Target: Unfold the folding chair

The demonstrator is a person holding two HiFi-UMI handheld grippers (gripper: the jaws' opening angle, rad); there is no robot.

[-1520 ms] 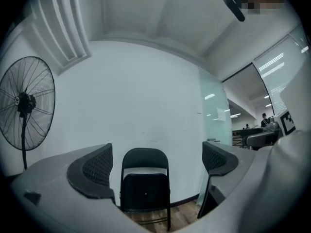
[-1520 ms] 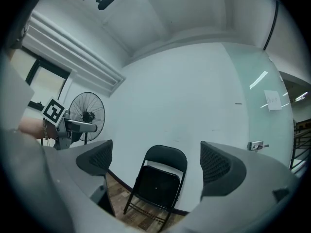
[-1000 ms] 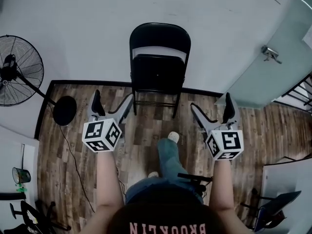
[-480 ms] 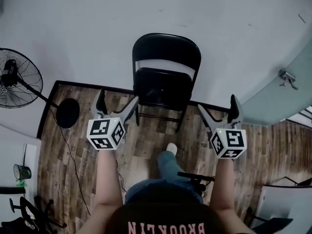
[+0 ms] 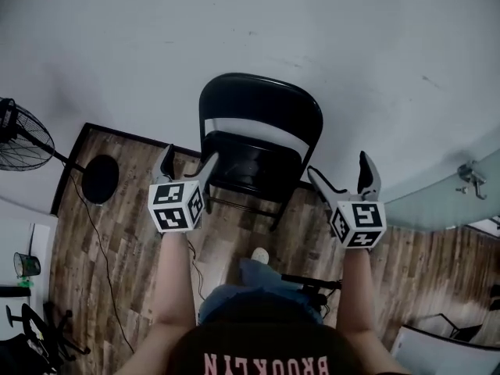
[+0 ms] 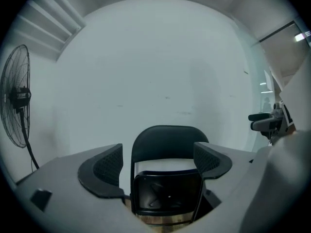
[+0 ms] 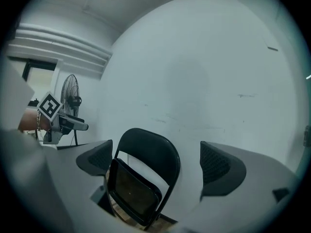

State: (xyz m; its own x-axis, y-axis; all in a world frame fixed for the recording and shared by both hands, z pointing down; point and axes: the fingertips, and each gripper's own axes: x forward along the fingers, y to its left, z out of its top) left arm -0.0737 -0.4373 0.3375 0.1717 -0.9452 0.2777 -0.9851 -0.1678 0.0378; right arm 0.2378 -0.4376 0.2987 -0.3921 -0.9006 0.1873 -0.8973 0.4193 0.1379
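Pale wall [image 5: 312, 37] fills most of what I see from the head view, meeting a strip of wood-plank floor [image 5: 117, 241] below it. Against that wall, straight ahead of me, stands the folding chair [image 5: 262, 143], black and not yet unfolded: its seat panel is tipped up steeply under the rounded backrest, and its legs rest on the planks close to the dark skirting. Off to the left a pedestal fan [image 5: 19, 143] stands well apart from the chair, its round base [image 5: 100, 178] on the floor. At the far right edge a door handle [image 5: 471, 173] shows on a greenish panel. Both forearms reach forward, one on each side of the chair. The left gripper [image 5: 187, 162] hovers just in front of the chair's left edge, and the right gripper [image 5: 338, 166] sits beside its right edge, neither touching the frame as far as I can tell. Each carries its marker cube, the left cube [image 5: 176, 206] and the right cube [image 5: 358, 223], facing up at me. In the left gripper view the jaws are closing, yet a wide gap remains and only the distant chair shows through it; nothing is pinched. In the right gripper view the jaws stand spread wide, holding nothing, with the chair framed low between them.
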